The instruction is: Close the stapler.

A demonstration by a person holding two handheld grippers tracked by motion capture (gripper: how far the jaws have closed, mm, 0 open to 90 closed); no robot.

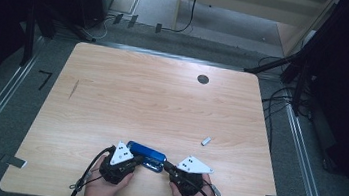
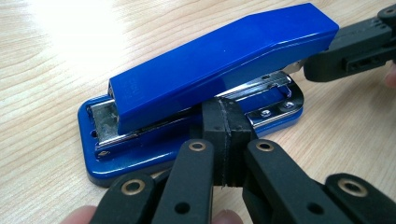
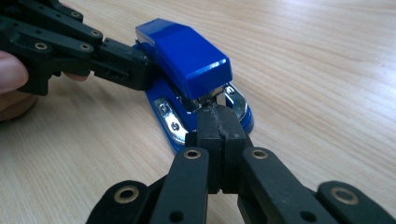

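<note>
Looking down, I see the blue stapler [image 1: 145, 153] near the table's [image 1: 162, 96] front edge, between my hands. Both tongs are clenched with nothing between their pads — the left gripper [image 2: 226, 140] touches its side, the right gripper [image 3: 217, 135] noses into the stapling end. My worry: pushed unevenly, it could pivot or skid on the smooth wood — or a tip could slip off.
</note>
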